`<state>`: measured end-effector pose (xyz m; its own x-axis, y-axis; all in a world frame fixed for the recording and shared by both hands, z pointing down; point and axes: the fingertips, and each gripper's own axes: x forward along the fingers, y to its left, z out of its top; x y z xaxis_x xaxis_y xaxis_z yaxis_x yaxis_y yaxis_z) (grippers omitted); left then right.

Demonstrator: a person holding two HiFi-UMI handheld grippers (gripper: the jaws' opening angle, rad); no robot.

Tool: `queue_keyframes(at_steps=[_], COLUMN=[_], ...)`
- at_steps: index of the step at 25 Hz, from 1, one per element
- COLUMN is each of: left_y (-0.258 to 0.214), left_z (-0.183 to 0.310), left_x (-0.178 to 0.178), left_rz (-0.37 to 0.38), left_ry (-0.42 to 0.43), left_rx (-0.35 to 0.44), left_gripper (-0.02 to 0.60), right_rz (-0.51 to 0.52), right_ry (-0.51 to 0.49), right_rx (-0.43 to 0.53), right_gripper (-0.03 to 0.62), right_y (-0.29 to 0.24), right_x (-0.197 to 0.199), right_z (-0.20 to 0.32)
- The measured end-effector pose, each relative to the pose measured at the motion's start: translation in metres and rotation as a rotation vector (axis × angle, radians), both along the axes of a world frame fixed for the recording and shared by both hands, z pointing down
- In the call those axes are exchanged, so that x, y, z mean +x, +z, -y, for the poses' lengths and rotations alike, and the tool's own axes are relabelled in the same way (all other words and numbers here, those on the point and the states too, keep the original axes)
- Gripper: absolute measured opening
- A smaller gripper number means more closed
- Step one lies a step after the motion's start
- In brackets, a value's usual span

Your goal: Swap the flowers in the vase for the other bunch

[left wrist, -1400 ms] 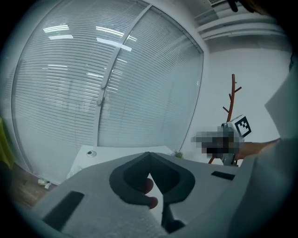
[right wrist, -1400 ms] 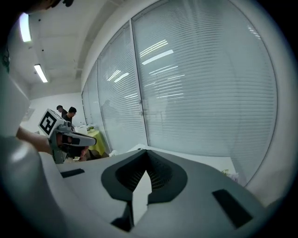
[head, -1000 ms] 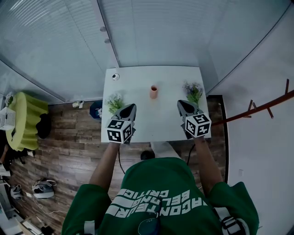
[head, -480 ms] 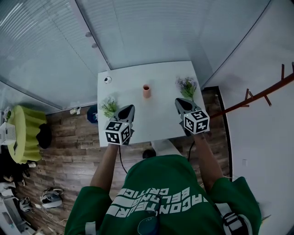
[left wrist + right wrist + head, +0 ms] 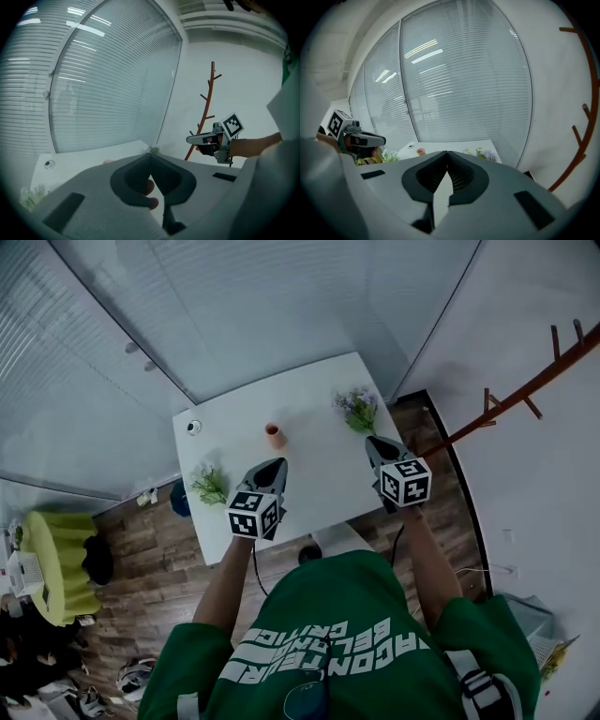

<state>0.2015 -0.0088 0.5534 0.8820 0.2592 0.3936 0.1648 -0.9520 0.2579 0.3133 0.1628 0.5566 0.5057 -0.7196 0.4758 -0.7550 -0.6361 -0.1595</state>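
The vase [image 5: 275, 435] stands in the middle of the tabletop [image 5: 319, 465], apparently bare, a purple bunch [image 5: 357, 409] lying to its right and a green bunch [image 5: 209, 486] to its left, one on each tool's side, so we hold the left tool [image 5: 273, 467] and right tool [image 5: 376, 443] pressed together and empty above the near edge.

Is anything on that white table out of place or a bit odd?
One oddity: the small vase stands upright mid-table but looks empty. Both bunches lie on the table apart from it, the green bunch near the left edge and the purple bunch near the far right corner. Nothing looks spilled or broken.
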Motion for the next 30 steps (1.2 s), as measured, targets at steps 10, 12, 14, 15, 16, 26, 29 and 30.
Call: queue_keyframes(at_steps=[10,12,14,15,16,26,29,30], left_y=[0.005,0.009,0.012,0.014,0.016,0.025,0.030,0.033], left_z=[-0.037,-0.043,-0.048,-0.050,-0.052,-0.048,-0.044,-0.043], left_x=[0.054,0.060,0.066,0.070,0.073,0.113,0.124,0.126], left_rz=[0.028,0.036,0.044,0.048,0.053,0.083,0.098,0.105], left_ry=[0.165,0.185,0.203,0.211,0.219,0.253,0.249,0.250], left_rx=[0.007,0.002,-0.002,-0.003,-0.006,-0.023,-0.036,-0.038], left_gripper=[0.003,0.003,0.003,0.003,0.003,0.003,0.003,0.003], right_rz=[0.032,0.045,0.060,0.069,0.079,0.215,0.239,0.244], right_ry=[0.175,0.187,0.193,0.196,0.198,0.117,0.101,0.098], right_rx=[-0.035,-0.053,-0.064,-0.072,-0.082,-0.222,-0.275,-0.292], right_gripper=[0.015,0.017,0.017,0.017,0.018,0.204,0.225,0.229], right_y=[0.021,0.030,0.040,0.046,0.052,0.132,0.157,0.165], right_x=[0.039,0.047,0.055,0.060,0.065,0.117,0.136,0.142], right_z=[-0.049,-0.050,-0.049,-0.048,-0.047,-0.017,-0.007,-0.005])
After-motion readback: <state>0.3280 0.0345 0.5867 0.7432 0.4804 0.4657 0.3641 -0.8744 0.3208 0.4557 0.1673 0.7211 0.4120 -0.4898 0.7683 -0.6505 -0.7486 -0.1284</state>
